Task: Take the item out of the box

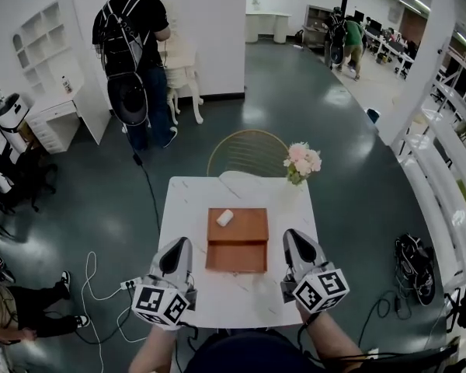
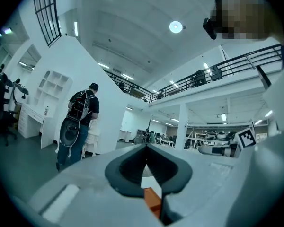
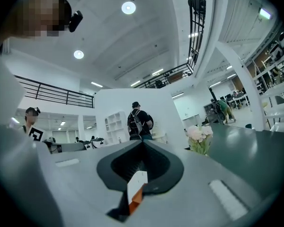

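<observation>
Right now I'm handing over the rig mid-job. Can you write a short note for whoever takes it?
Left claw: shut and empty, held over the near part of the table, left of the box.
Right claw: shut and empty, held right of the box.
Things: the brown box sits mid-table. The small white item lies in its far half, and neither claw touches it.
Done: nothing is out of the box yet.
Left: open one claw, reach forward to the item, grip it and lift it out of the box.
</observation>
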`<state>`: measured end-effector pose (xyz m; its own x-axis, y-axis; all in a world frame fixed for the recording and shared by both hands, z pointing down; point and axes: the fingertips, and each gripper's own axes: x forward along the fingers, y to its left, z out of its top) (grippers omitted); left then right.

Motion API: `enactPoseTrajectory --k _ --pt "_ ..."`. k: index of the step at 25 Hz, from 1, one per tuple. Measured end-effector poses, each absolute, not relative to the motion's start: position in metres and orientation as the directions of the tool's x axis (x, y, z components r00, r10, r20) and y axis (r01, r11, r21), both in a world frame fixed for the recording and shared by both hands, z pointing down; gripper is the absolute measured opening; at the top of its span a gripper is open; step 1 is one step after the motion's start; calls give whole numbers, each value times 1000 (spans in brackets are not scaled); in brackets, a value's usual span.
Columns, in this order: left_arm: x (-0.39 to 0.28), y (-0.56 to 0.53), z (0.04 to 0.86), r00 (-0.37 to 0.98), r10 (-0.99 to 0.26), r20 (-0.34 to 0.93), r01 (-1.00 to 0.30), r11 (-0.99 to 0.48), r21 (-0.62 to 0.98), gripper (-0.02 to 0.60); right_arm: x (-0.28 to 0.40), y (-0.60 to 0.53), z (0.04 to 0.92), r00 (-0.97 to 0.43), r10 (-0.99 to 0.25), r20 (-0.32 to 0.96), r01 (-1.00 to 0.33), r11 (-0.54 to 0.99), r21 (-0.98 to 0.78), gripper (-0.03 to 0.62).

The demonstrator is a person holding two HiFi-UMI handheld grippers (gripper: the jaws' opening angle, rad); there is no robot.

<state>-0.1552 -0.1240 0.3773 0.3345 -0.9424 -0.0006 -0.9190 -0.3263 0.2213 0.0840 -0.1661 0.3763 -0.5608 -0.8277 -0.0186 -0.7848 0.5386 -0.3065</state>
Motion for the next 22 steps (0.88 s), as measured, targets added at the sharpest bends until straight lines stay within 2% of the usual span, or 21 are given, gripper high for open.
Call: enactPoseTrajectory --k 11,22 --pt "-141 -123 396 339 -940 47 -923 -323 207 2 72 -144 359 -604 -793 -73 -786 609 -108 2" --pt "-141 -122 401 328 -943 58 -930 -311 197 2 79 -143 361 -594 -800 -79 -791 599 -121 2"
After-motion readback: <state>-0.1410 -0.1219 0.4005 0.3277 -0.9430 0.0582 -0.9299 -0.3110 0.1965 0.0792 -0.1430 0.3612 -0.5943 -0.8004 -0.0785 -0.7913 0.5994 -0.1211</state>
